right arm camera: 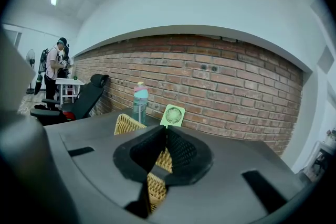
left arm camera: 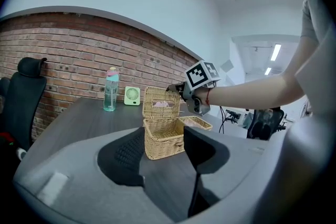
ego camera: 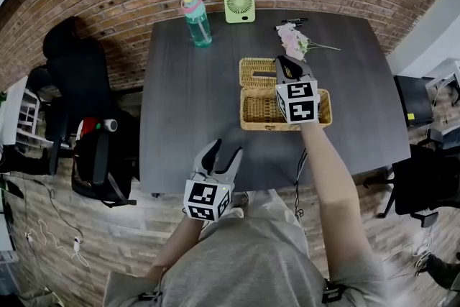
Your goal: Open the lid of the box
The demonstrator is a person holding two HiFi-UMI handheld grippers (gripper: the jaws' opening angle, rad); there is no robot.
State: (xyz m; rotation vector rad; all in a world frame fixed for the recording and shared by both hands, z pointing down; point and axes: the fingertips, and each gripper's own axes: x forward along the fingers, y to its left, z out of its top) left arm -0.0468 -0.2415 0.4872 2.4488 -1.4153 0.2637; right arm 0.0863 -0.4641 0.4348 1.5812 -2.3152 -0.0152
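The wicker box (ego camera: 262, 110) sits mid-bench (ego camera: 194, 118), its long axis running left to right. The right hand-held gripper (ego camera: 286, 65) is clamped on the raised lid (ego camera: 256, 72) at the box's far side. The left hand-held gripper (ego camera: 224, 154) waits at the near edge, jaws apart and empty, well apart from the box.

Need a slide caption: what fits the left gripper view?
Right gripper pinches the lid of the wicker box, holding it upright.

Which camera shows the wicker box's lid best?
The left gripper view: the lid stands raised, seen almost whole from the front. The head view looks down on it, foreshortened; the right gripper view catches only a wicker sliver.
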